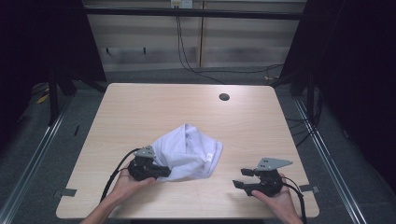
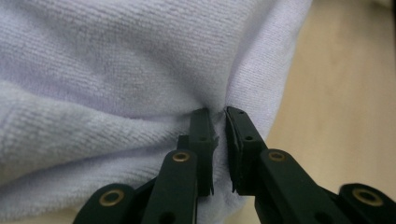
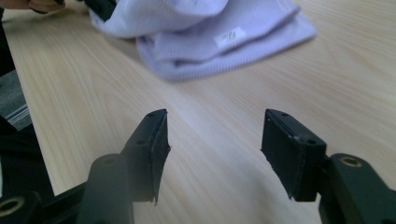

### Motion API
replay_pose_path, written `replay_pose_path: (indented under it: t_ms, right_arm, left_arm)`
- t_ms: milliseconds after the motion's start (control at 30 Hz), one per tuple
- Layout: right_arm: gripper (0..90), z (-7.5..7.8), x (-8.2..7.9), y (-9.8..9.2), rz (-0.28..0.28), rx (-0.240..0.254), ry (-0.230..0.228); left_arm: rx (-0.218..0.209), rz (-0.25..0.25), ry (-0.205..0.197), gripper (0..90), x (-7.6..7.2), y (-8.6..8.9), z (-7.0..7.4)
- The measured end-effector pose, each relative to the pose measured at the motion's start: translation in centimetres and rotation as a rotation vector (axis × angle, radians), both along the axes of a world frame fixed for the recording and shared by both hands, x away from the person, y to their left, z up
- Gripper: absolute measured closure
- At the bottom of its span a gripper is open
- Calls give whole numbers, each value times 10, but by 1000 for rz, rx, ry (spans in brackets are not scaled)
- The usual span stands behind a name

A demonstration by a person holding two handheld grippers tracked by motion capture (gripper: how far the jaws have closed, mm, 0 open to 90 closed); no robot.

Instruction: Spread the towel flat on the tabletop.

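A crumpled pale lilac cloth (image 1: 189, 151) lies near the middle of the wooden table (image 1: 140, 112). At the cloth's near left edge my left gripper (image 1: 164, 173) is shut on it. In the left gripper view the two black jaws (image 2: 218, 114) stand close together with a fold of the cloth (image 2: 116, 70) pinched between their pads. My right gripper (image 1: 239, 178) is to the right of the cloth, apart from it and open. In the right gripper view its jaws (image 3: 215, 126) stand wide over bare wood, and the cloth (image 3: 210, 32) with a small white label (image 3: 232, 36) lies farther off.
A round dark hole (image 1: 224, 97) sits in the table's far right part. Bare wood surrounds the cloth on all sides. The table's near edge is just below both hands. Cables hang on the wall behind, and dark curtains stand at both sides.
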State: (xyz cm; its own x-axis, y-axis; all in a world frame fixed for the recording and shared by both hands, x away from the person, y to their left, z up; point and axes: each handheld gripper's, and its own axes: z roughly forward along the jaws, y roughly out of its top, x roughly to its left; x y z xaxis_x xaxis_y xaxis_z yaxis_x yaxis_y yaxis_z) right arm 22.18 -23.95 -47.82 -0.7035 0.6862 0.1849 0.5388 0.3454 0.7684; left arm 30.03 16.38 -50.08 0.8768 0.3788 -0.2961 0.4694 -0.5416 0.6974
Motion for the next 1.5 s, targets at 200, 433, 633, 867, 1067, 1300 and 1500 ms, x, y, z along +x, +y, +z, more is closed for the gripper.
replay_pose_path:
  t_ms: [200,433,633,867,1067,1300,1500]
  right_arm:
    - [485,4,21,20,47,46,5]
    - [543,15,58,46,81,68,-23]
    - [505,7,80,75,113,34,-30]
    - [485,18,104,94,121,42,-93]
    - [439,3,123,102,138,75,-49]
    - [453,-20,122,116,195,51,17]
    - [634,-22,113,116,219,50,61]
  left_arm:
    - [1,-25,55,792,-27,-1,4]
    - [-158,-27,17,624,-33,16,36]
    - [-234,82,-63,595,9,17,59]
    - [-165,189,-82,588,51,11,37]
    - [-103,150,35,531,57,2,9]
    - [-105,59,114,538,52,-7,1]
    - [-141,-10,144,665,48,-13,-1]
